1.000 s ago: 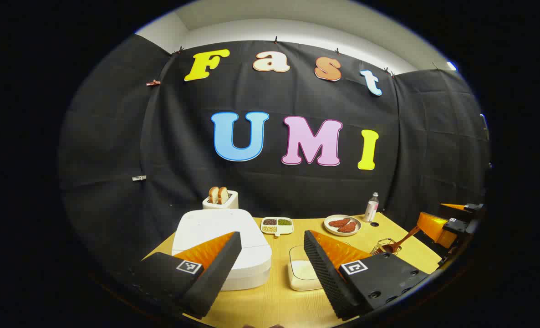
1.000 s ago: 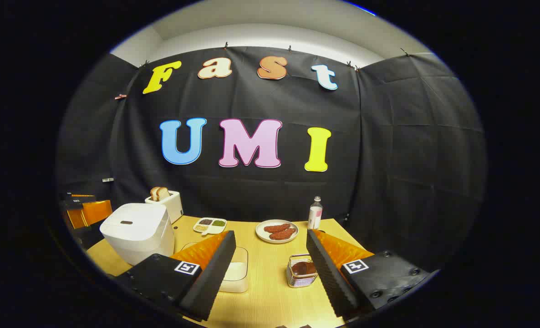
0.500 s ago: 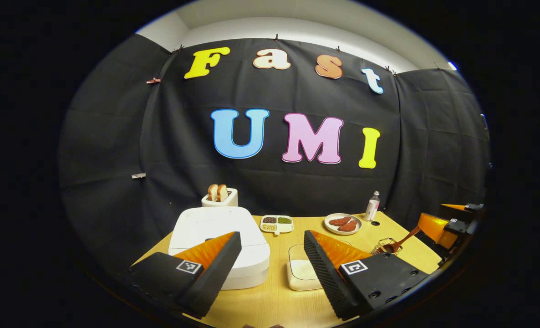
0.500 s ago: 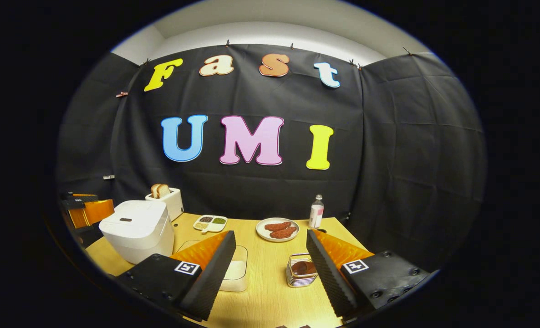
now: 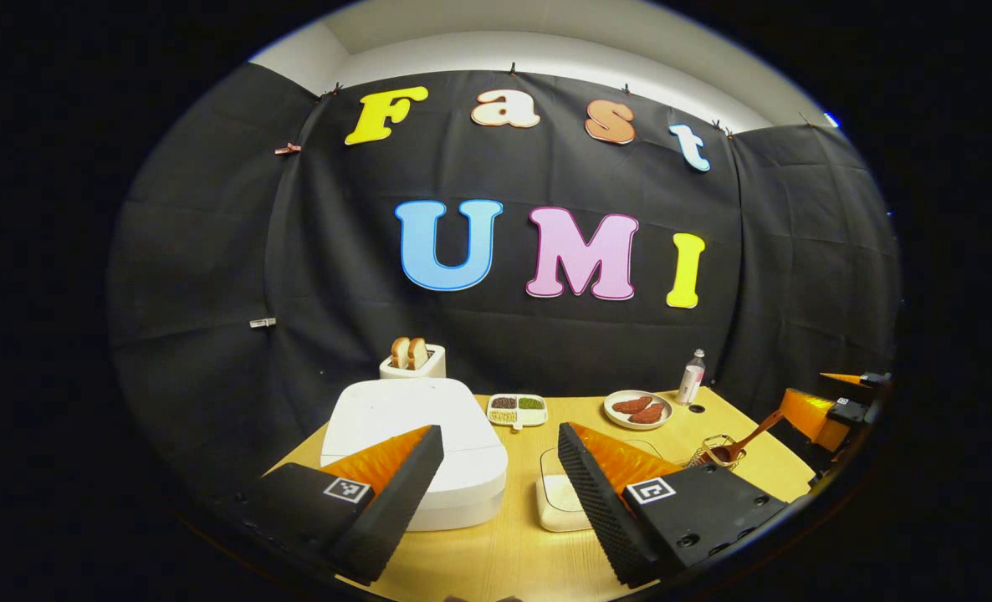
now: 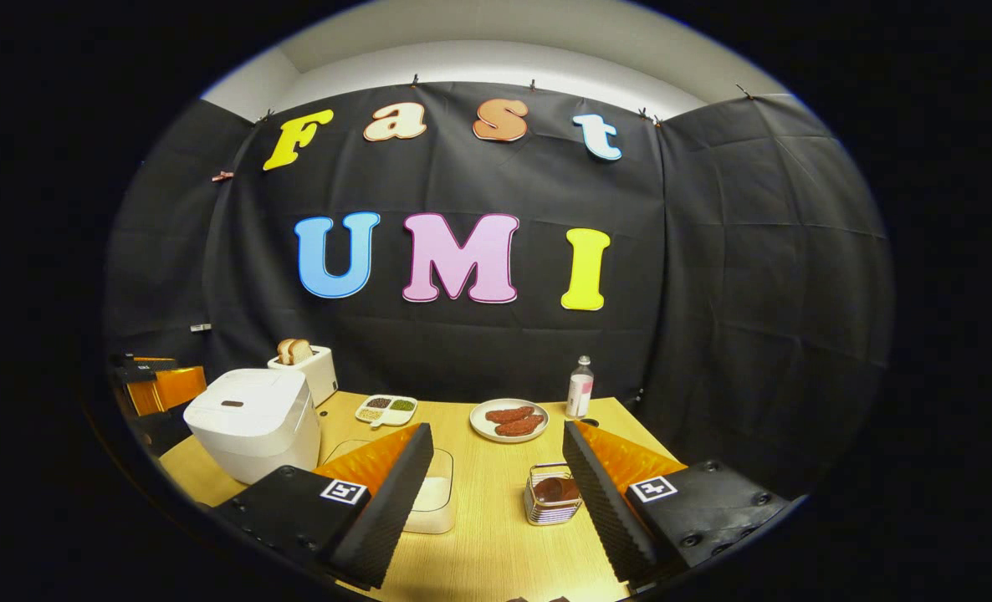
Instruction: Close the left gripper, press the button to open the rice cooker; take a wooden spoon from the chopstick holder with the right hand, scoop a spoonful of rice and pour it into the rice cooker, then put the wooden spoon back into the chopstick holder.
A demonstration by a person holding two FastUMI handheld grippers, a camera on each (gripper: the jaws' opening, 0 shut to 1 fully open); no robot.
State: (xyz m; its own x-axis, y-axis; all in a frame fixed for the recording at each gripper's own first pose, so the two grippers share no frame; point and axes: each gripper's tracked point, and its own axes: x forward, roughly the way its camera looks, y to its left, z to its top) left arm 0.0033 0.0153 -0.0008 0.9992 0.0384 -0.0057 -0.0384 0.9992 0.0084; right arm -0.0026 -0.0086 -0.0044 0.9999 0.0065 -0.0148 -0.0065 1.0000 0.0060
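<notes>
The white rice cooker point(image 5: 412, 443) stands shut on the wooden table, just beyond my left gripper point(image 5: 500, 431), which is open and holds nothing. From the right gripper view, the cooker point(image 6: 249, 422) is at the left, with a dark button point(image 6: 231, 404) on its lid. A clear box of rice point(image 6: 433, 497) lies ahead of my right gripper point(image 6: 497, 428), also open and holding nothing. The wire chopstick holder point(image 6: 553, 497) with the wooden spoon point(image 6: 556, 489) stands close to the right finger. In the left gripper view, the spoon point(image 5: 734, 439) leans out of the holder point(image 5: 713, 451).
At the back of the table point(image 6: 496, 552) stand a toaster with bread point(image 6: 304, 368), a divided dish of grains point(image 6: 386, 410), a plate of brown meat pieces point(image 6: 508, 420) and a small bottle point(image 6: 580, 389). The black cloth wall closes the back and sides.
The left gripper view has shifted a little, so the cooker and dishes sit slightly further right in it. The right gripper view barely changed. Both grippers stay open.
</notes>
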